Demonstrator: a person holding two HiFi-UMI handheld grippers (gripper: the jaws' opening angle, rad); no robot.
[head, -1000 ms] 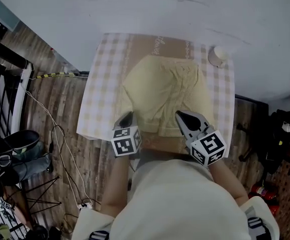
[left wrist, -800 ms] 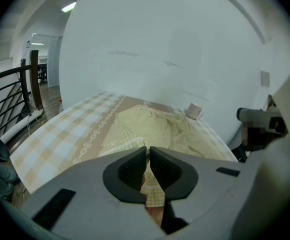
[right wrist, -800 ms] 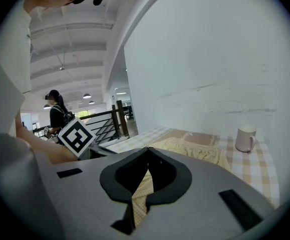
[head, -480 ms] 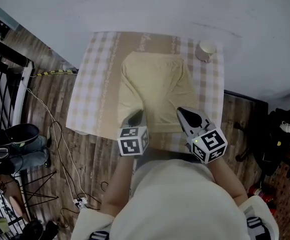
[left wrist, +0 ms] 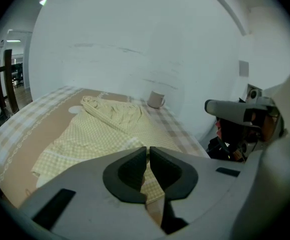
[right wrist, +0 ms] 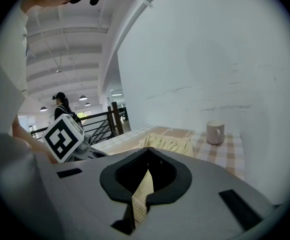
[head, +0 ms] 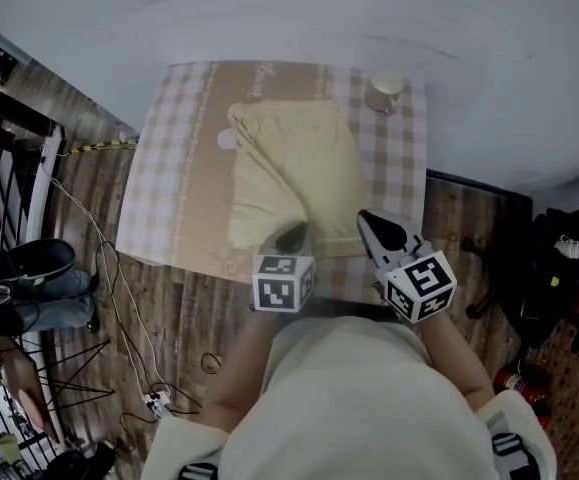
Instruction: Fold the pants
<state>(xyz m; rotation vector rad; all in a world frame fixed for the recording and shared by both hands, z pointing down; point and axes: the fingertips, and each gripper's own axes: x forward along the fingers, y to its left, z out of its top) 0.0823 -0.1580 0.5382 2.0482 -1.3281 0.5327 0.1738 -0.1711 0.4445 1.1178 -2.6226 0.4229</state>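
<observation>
Pale yellow checked pants (head: 294,168) lie on the table's checked cloth (head: 174,168), their left side drawn over toward the right in a ridge. My left gripper (head: 291,236) is at the pants' near edge, shut on the fabric. In the left gripper view the pants (left wrist: 109,126) stretch away from my left gripper (left wrist: 148,156), with cloth pinched between its pads. My right gripper (head: 370,225) is close beside the left one at the near right corner, also shut on the fabric. A strip of the pants (right wrist: 143,191) runs down through my right gripper (right wrist: 148,156).
A pale mug (head: 385,92) stands at the table's far right corner, also seen as the mug (left wrist: 156,99) and the mug (right wrist: 215,132). A black railing (head: 4,158) and cables (head: 109,268) are on the wooden floor at left. Dark gear (head: 559,268) sits at right.
My left gripper has moved right, close to the right one, dragging the pants' left side over the rest. The pants look narrower now. Both grippers stayed shut.
</observation>
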